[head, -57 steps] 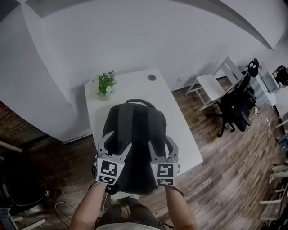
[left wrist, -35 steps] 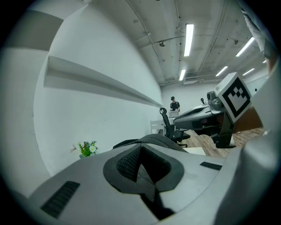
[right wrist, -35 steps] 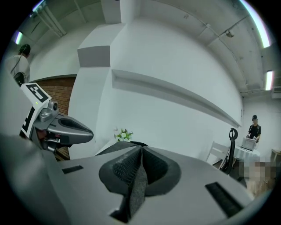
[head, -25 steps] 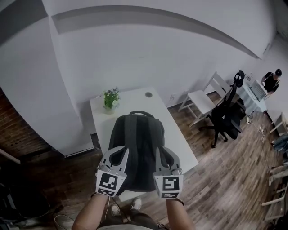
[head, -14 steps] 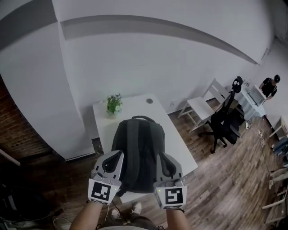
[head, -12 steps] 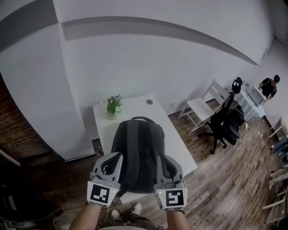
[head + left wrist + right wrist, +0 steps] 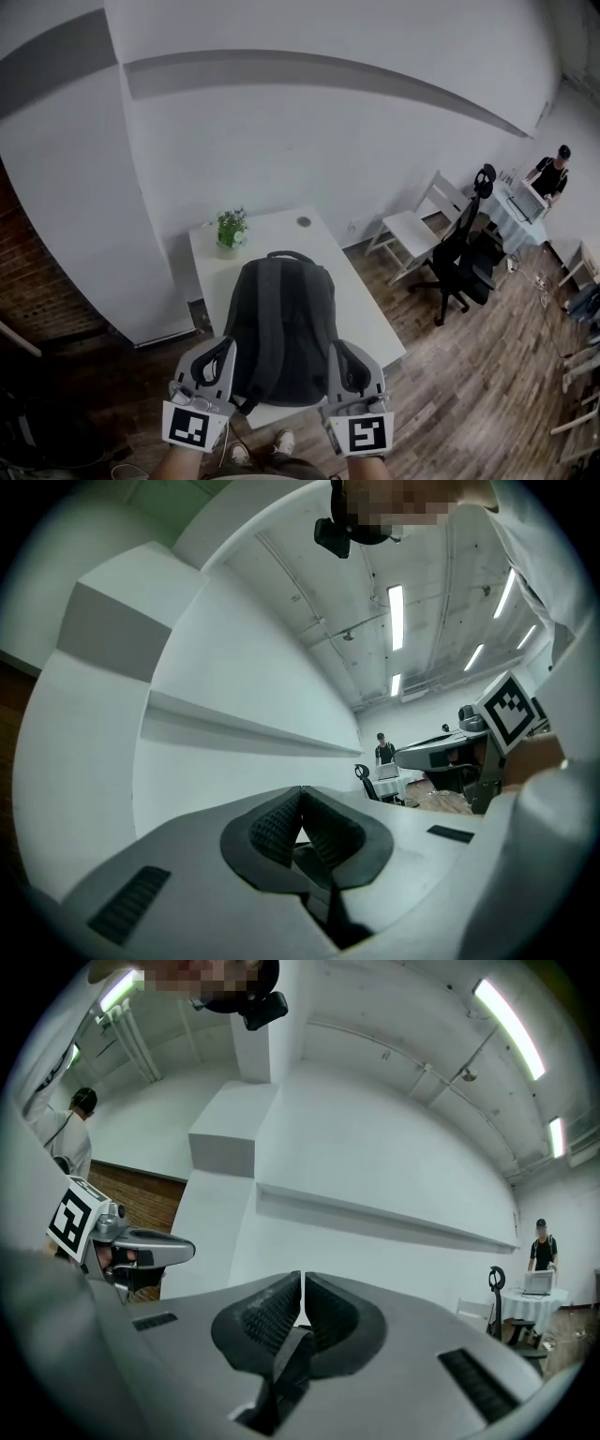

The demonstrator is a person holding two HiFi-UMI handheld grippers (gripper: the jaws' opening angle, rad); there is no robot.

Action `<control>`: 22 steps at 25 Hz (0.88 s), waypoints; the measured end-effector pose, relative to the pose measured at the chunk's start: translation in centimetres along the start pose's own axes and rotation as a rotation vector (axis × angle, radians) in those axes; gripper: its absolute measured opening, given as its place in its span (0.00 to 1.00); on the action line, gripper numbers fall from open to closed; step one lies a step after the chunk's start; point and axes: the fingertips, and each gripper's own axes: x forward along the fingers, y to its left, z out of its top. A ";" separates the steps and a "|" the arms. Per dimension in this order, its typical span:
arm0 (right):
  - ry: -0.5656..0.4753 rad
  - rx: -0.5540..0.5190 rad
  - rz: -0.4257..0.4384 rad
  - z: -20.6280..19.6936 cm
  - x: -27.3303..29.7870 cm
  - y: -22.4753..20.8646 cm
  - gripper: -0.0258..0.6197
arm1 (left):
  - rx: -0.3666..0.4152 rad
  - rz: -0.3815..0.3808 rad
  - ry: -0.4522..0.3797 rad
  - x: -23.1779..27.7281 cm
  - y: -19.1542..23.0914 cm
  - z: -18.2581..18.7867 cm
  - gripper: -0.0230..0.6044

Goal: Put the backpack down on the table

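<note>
Black backpack (image 7: 279, 323): lies lengthwise over the near half of the white table (image 7: 367, 323). Its top handle points toward the far edge and its bottom end reaches past the near edge. We cannot tell from the head view whether it rests on the tabletop or hangs just above it.

Left gripper (image 7: 228, 345): sits at the backpack's lower left flank. In the left gripper view its ribbed pads are pressed together on a dark left-side strap (image 7: 328, 902), which runs down from between them.

Right gripper (image 7: 335, 349): sits at the lower right flank. Its pads are likewise closed tight, pinching the right-side strap (image 7: 289, 1365).

Both marker cubes face the head camera, and the two grippers sit roughly level with each other.

On the table beyond the backpack, a small potted plant (image 7: 228, 231) stands at the far left corner. A round cable grommet (image 7: 303, 222) sits near the far edge.

To the right, on the wood floor, we see a white chair (image 7: 412, 230) and a black office chair (image 7: 461, 258). A person (image 7: 549, 173) stands at a desk well apart.
</note>
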 end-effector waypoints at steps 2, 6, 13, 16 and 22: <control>-0.020 -0.005 -0.003 0.6 -0.5 0.0 0.11 | 0.008 -0.008 -0.001 -0.2 -0.5 0.2 0.06; -0.002 -0.024 -0.016 0.8 -2.1 -0.6 0.11 | -0.007 -0.013 -0.002 -0.8 -1.2 0.5 0.06; 0.015 -0.019 -0.049 0.4 -4.3 -2.1 0.11 | -0.004 -0.018 0.001 -1.3 -2.0 0.8 0.06; 0.020 -0.014 -0.056 0.6 -4.9 -2.4 0.11 | -0.006 -0.024 -0.004 -1.5 -2.5 1.3 0.06; 0.018 -0.017 -0.049 0.6 -5.3 -2.4 0.11 | 0.004 -0.026 0.007 -2.1 -2.8 1.0 0.06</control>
